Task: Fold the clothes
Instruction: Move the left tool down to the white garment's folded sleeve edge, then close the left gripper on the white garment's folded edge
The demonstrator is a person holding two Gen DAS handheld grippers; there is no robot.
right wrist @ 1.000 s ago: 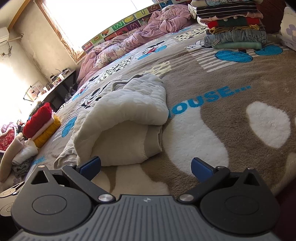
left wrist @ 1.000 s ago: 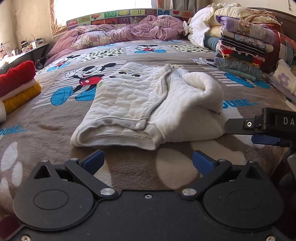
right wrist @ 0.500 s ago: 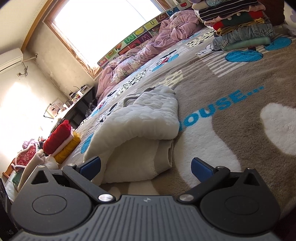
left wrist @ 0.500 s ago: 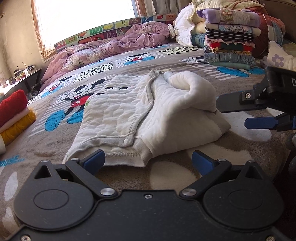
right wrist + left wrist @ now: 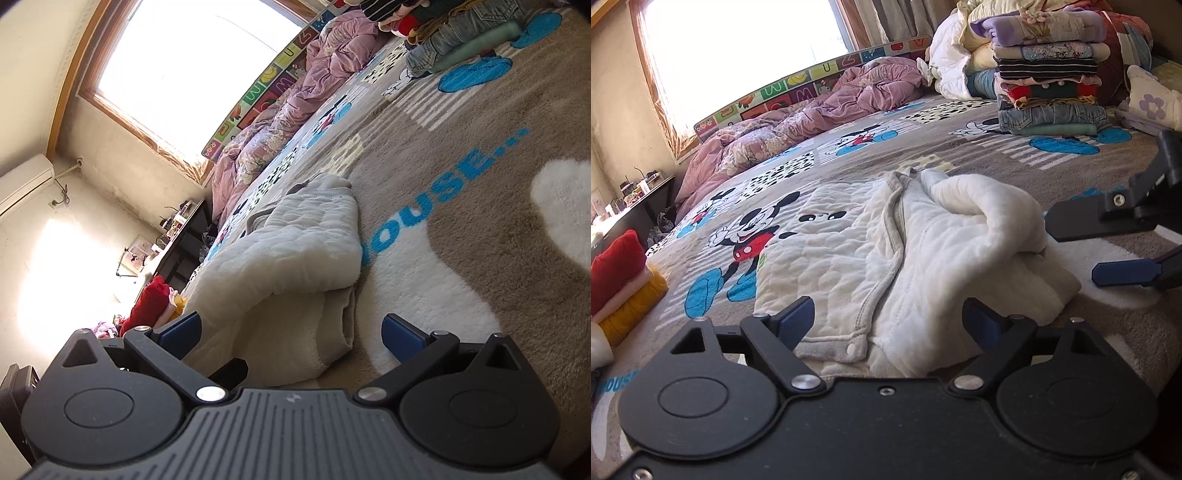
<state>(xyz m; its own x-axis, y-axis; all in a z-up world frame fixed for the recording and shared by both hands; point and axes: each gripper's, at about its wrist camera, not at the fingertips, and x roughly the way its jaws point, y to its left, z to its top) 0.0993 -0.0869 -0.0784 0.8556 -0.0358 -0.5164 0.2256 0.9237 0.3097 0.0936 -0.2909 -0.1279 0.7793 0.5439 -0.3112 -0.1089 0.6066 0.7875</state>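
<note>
Garment [image 5: 897,258]: white quilted top, part folded, lying on the blanket [image 5: 997,177] near its front edge. One side is rolled over into a thick hump on the right; a grey-edged placket with a snap runs down the middle toward the hem. In the right wrist view the same garment [image 5: 295,258] shows as a folded bundle, its doubled lower edge facing the camera.

Left gripper [image 5: 888,321]: jaws spread wide, blue pads either side of the garment's hem, holding nothing. The hem lies just ahead of and between the fingers; contact cannot be told.

Right gripper [image 5: 291,334]: jaws spread wide, empty, tilted in its own view, set at the garment's right end. From the left wrist view it [image 5: 1108,243] enters from the right, one black finger at the height of the rolled hump, one blue-tipped finger lower over the blanket, both just beside the cloth.

Blanket: brown plush, cartoon mouse prints, blue lettering, white patches.

Stack [image 5: 1049,81]: folded clothes piled at the far right of the bed, well apart from the garment.

Quilt [image 5: 820,122]: pink, crumpled along the far edge below the window [image 5: 746,55].

Small pile [image 5: 620,280]: red, pale and yellow folded items at the left edge.
</note>
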